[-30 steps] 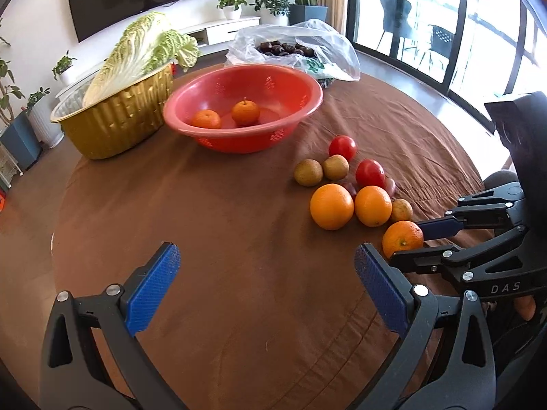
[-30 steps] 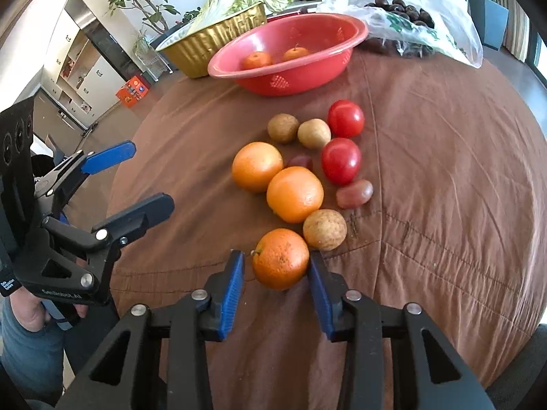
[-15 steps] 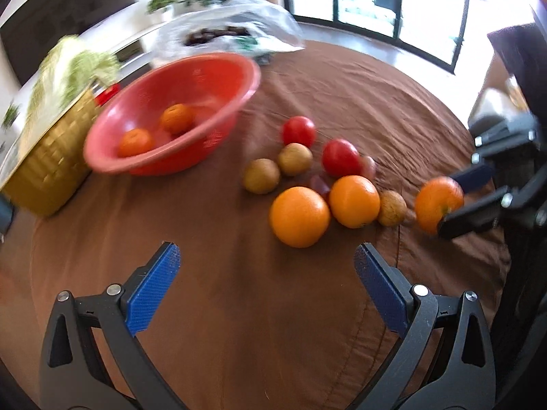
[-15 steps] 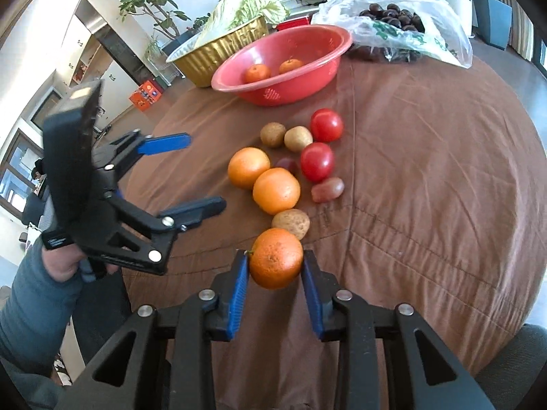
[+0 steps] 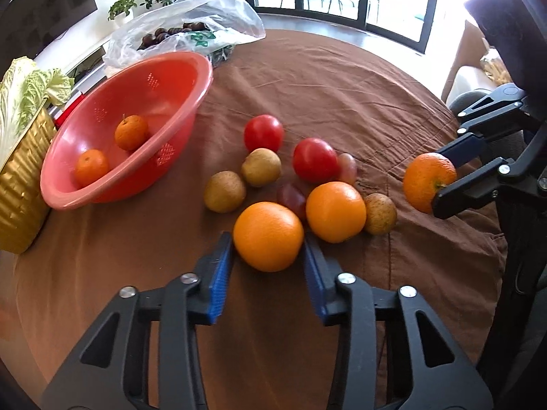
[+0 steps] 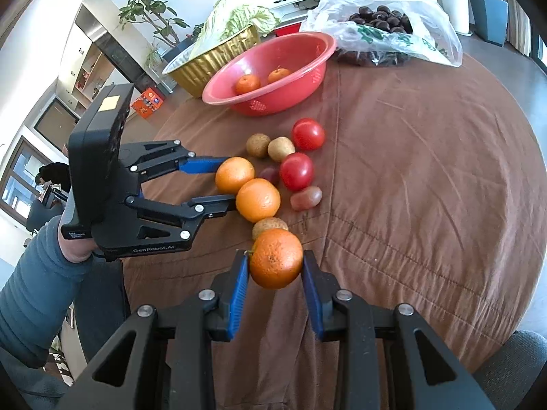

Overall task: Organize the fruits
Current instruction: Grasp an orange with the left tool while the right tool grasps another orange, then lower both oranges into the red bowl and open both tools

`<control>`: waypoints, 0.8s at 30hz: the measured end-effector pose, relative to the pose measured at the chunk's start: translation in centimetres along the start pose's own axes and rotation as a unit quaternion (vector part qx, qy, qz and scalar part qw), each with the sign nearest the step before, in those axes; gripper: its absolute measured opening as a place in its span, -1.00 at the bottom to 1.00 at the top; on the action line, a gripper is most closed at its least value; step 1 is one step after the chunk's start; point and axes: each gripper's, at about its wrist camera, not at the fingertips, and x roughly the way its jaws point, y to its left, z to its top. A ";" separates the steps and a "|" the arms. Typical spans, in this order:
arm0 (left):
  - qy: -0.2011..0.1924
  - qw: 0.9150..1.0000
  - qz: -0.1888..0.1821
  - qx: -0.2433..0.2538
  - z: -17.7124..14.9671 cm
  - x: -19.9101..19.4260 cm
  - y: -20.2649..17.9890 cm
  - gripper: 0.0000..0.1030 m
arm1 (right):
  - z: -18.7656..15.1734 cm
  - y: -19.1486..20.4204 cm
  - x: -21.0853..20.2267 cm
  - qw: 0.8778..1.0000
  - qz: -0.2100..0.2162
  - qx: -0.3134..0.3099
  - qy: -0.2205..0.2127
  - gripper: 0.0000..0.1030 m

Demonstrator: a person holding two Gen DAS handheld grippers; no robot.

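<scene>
Round desk draped in brown cloth, carrying everything. Near its far left edge, a gold ribbed foil basin with a pale green cabbage, then a red perforated plastic bowl just beside it, already holding two small oranges. Behind the bowl, at the far edge, a clear plastic bag of dark chestnuts.

Toward the near edge, a loose cluster: two large round oranges, two red tomatoes, three brown-skinned round fruits, two small reddish grapes.

Left gripper closing around the nearer large orange, blue pads at its flanks, fruit apparently resting on the cloth. Right gripper pinching a smaller dimpled orange, lifted clear of the desk at the near right edge.

Risks, as judged:
- Left grip low and near the fingertips on a wide, smooth sphere; likely to squirt forward on closing and knock the second large orange, touching it, into the brown fruit beyond.
- Scattered round fruit free to roll off the near edge on the cloth's slope.
- Both loads headed for one bowl; collision between grippers possible.
- Hard release into the bowl liable to bruise fruit.
</scene>
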 end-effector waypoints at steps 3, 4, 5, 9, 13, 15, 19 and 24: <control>-0.003 1.000 -0.002 -0.004 -0.1 0.0 0.0 -0.30 | 0.0 0.1 -0.1 1.000 0.001 -0.001 -0.001 -0.35; -0.004 1.000 -0.002 -0.007 -0.2 -0.1 0.0 -0.31 | 0.0 0.1 -0.2 1.000 0.002 -0.002 -0.002 -0.35; -0.005 1.000 -0.001 -0.010 -0.4 -0.3 0.0 -0.31 | 0.0 0.1 -0.2 1.000 0.001 -0.002 -0.003 -0.35; -0.012 1.000 0.002 -0.026 -1.0 -1.6 0.4 -0.31 | 0.2 0.0 -0.6 1.000 -0.001 -0.004 -0.008 -0.35; -0.025 0.999 0.010 -0.043 -1.4 -3.3 1.4 -0.31 | 1.0 -0.3 -1.2 1.000 -0.011 -0.012 -0.015 -0.35; -0.034 0.998 0.021 -0.057 -1.4 -4.4 2.5 -0.31 | 1.9 -0.7 -1.7 0.999 -0.022 -0.017 -0.023 -0.35; -0.050 0.994 0.054 -0.084 -0.7 -6.1 5.2 -0.31 | 4.3 -1.2 -2.6 0.997 -0.043 -0.035 -0.045 -0.35; -0.057 0.988 0.087 -0.116 1.3 -6.7 8.5 -0.31 | 8.7 -0.7 -2.8 0.993 -0.060 -0.078 -0.071 -0.35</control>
